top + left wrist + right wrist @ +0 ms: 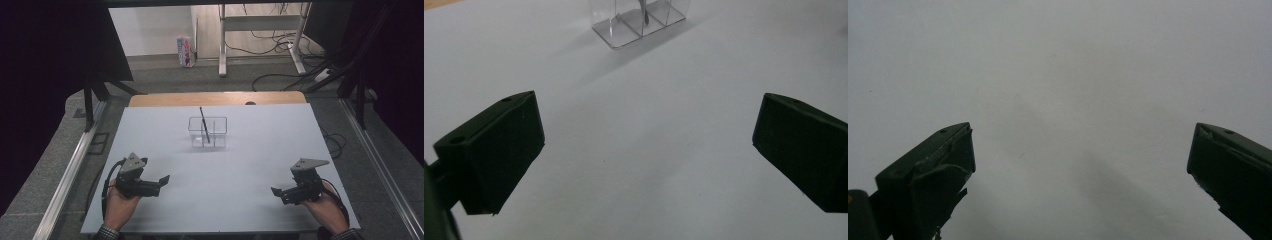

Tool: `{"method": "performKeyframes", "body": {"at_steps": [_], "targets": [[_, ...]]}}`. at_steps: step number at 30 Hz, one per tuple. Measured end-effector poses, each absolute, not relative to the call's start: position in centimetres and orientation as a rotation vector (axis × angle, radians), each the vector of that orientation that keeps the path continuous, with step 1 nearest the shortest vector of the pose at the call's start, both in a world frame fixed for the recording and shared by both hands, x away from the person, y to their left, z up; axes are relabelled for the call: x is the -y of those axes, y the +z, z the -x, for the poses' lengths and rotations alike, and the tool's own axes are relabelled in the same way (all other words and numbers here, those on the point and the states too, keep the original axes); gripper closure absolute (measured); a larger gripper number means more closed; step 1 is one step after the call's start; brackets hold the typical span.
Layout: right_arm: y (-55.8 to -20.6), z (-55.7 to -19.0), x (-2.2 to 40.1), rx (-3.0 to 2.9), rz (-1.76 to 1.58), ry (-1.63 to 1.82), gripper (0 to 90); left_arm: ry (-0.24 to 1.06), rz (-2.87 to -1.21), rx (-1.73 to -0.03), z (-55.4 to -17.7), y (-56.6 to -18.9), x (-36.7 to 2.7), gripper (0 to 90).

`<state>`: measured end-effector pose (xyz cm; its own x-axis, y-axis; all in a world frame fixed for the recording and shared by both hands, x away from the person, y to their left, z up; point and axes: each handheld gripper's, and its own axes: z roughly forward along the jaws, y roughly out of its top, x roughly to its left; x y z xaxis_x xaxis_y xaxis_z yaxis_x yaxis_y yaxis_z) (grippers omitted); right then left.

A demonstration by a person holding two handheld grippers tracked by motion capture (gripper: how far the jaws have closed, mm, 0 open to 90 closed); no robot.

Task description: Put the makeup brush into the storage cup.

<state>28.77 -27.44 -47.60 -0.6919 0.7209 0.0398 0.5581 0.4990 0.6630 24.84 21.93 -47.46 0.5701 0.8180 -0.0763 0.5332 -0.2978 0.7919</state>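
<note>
High view shows me a clear plastic organiser box with inner dividers (207, 132) standing upright a little beyond the middle of the white table top (250, 165). A thin dark pen (204, 125) leans in it, tip down in a compartment, its upper end tilted toward the far left above the rim. In the left gripper view I see the box's base and dividers at the top edge, with the pen's lower end between two walls.

Bare white surface lies between the box and both tools. My left gripper (162, 181) rests near the front left, well apart from the box, jaws spread wide with nothing between them. My right gripper (276, 192) sits front right, jaws likewise wide apart over bare table.
</note>
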Motion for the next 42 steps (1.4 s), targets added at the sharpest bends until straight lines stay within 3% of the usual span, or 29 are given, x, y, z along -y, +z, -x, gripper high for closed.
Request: {"method": "performKeyframes", "body": {"at_steps": [42], "targets": [[-47.8,-28.8,27.3,-2.515,-1.079,0.951,0.0,0.473,-1.96,-1.179,-21.1,-48.4,-25.5,0.7]]}}
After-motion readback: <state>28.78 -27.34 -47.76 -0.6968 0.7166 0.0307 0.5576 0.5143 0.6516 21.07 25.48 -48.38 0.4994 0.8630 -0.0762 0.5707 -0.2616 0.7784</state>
